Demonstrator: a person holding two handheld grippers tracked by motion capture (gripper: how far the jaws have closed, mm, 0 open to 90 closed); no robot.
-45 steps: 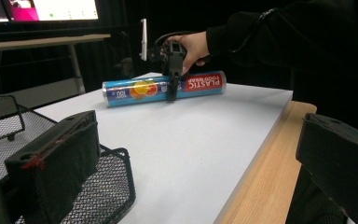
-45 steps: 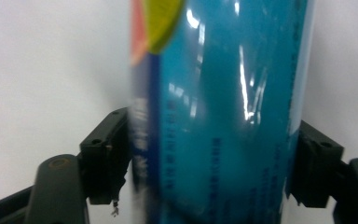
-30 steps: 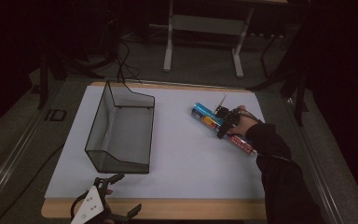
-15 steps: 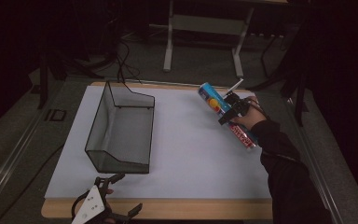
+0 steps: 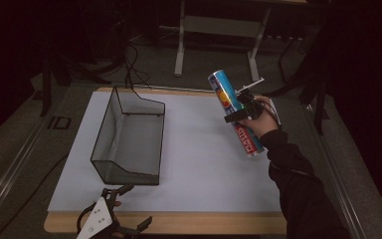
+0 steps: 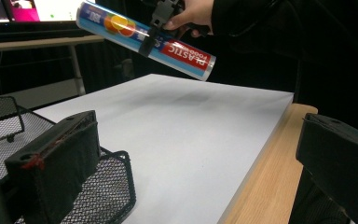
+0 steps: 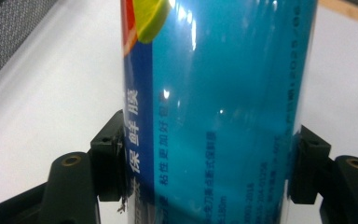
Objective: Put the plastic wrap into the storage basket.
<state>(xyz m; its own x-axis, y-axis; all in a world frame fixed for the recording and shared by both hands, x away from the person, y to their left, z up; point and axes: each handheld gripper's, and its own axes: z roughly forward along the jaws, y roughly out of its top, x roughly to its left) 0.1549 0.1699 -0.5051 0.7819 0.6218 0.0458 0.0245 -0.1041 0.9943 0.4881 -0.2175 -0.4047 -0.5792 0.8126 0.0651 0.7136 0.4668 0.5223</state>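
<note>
Gripping blue roll (image 5: 235, 112), clear of mesh basket (image 5: 129, 137).

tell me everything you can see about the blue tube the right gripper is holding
The tube is a long glossy cylinder, blue with an orange-and-yellow fruit picture, a red band reading PLASTIC, and white Chinese print. It looks like a roll of food wrap. The right gripper clamps it near the middle, a jaw pressed to each side. It is lifted off the white table, tilted, upper end pointing away, right of the wire basket.

A black wire mesh basket (image 5: 129, 139) sits on the white table mat (image 5: 204, 169).
</note>
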